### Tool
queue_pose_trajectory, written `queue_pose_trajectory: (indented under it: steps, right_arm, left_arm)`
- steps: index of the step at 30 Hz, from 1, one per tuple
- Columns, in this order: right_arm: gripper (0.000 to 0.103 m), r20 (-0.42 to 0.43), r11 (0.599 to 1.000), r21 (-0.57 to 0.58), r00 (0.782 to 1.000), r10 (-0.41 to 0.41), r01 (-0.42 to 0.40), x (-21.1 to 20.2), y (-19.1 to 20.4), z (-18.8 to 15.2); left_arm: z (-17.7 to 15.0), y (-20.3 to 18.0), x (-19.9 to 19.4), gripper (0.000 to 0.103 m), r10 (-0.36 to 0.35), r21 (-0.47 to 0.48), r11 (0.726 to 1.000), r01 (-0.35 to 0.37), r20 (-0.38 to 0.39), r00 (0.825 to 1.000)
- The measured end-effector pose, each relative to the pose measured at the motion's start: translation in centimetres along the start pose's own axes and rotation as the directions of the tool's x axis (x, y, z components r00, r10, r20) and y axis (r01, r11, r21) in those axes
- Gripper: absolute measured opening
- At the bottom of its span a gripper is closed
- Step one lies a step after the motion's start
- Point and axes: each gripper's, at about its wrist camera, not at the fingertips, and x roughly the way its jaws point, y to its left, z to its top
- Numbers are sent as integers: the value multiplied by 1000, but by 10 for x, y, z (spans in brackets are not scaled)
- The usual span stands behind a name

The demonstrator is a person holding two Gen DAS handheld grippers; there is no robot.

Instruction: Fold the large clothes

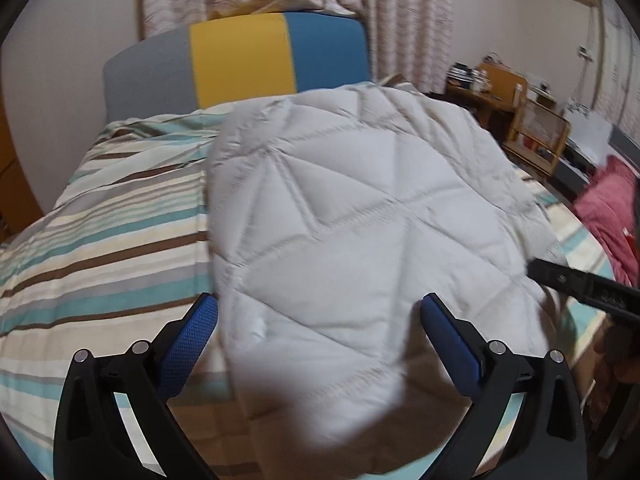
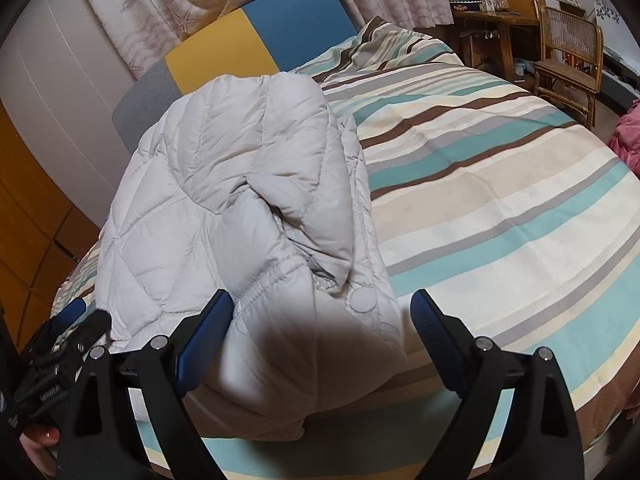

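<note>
Your jacket (image 2: 248,216) lies on the bed (image 2: 500,208), already doubled into a thick bundle that runs from the near edge toward the headboard (image 2: 256,36) at twelve o'clock; in the right view a sleeve or hood fold sits on top, with a snap button (image 2: 363,300) near the front edge.

Your left gripper (image 1: 318,334) stands released, both blue pads wide apart with the quilted cloth between but not pinched; your right gripper (image 2: 322,332) is likewise released, jaws spread to either side of the near corner and holding nothing.

The step in hand looks like taking hold of the near hem for the next fold; to do it well, lower each gripper until the lower pad slides under every layer, not just the top one; puffy down slips, so clench well in from the edge rather than at the very rim.

Take the corners at about five and seven o'clock of the bundle so the pull stays even; lift both together and carry the hem toward twelve o'clock, keeping it level so the loose fold on top does not spill sideways; press the air out once it lands.
</note>
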Motion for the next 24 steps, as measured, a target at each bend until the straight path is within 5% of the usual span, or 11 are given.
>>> queue_pose_trajectory:
  steps: [7,14,17,24]
  right_arm:
    - [94,39,1000,-11,999,19,-19,-12,15,18]
    - [94,45,998,42,998,34,-36,2,15,46]
    - [94,-32,999,54,999,-2,4,24,8,50]
    - [94,-189,987,144,977,96,-69,66,-12,43]
  left_arm:
    - [11,30,12,100,-37,-130,991,29,-59,998]
    - [14,33,23,100,-73,-117,991,60,-115,991]
    - [12,39,27,100,-91,-101,992,77,-138,986]
    - [5,56,42,100,-218,-200,963,180,-189,957]
